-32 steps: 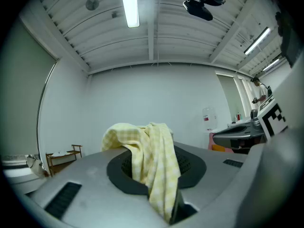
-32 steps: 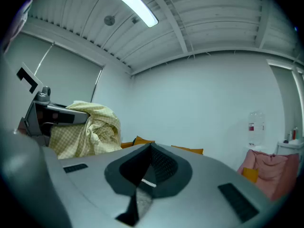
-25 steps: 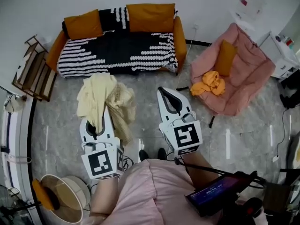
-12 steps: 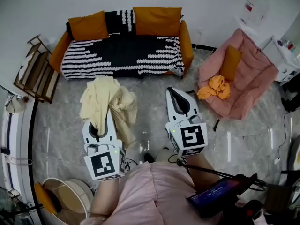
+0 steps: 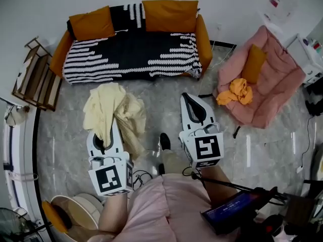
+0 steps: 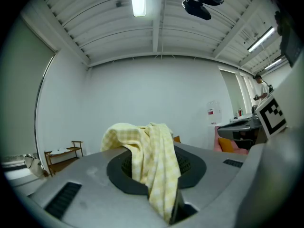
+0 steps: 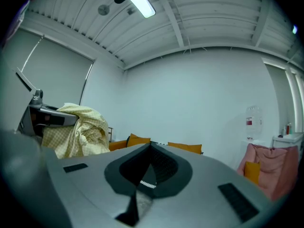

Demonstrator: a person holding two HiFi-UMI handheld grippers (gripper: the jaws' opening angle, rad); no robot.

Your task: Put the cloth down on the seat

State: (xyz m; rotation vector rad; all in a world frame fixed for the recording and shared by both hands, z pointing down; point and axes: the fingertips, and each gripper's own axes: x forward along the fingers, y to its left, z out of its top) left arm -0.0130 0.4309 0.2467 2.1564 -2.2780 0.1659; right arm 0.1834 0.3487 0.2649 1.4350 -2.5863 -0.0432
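Nearest the camera, the left gripper (image 5: 112, 129) is held level, its jaws nearly together and clamped on a pale yellow checked cloth (image 5: 113, 107). In the left gripper view the fabric (image 6: 152, 160) runs down between the pads and bunches up over the fingertips. In the head view the bulk of it hangs beyond and to either side of those fingertips, clear of the grey marbled floor (image 5: 60, 130).

The right gripper (image 5: 186, 97) is held beside the left one and apart from it. Its jaws meet at the tips and nothing is between them; its own view (image 7: 151, 145) confirms this. A dark shoe (image 5: 164, 141) of the person stands on the floor between the two grippers, behind their fingertips.

Beyond both sets of fingertips, across open floor, stands an orange sofa (image 5: 203, 34). A black-and-white striped throw (image 5: 131, 54) covers its seat. The cloth is not on that seat and does not touch the sofa.

Ahead and to the right of the right fingertips is a pink armchair (image 5: 275, 84), with a crumpled orange fabric (image 5: 236, 91) on it. Ahead and to the left of the left fingertips, a wooden rack (image 5: 35, 77) stands by the wall.
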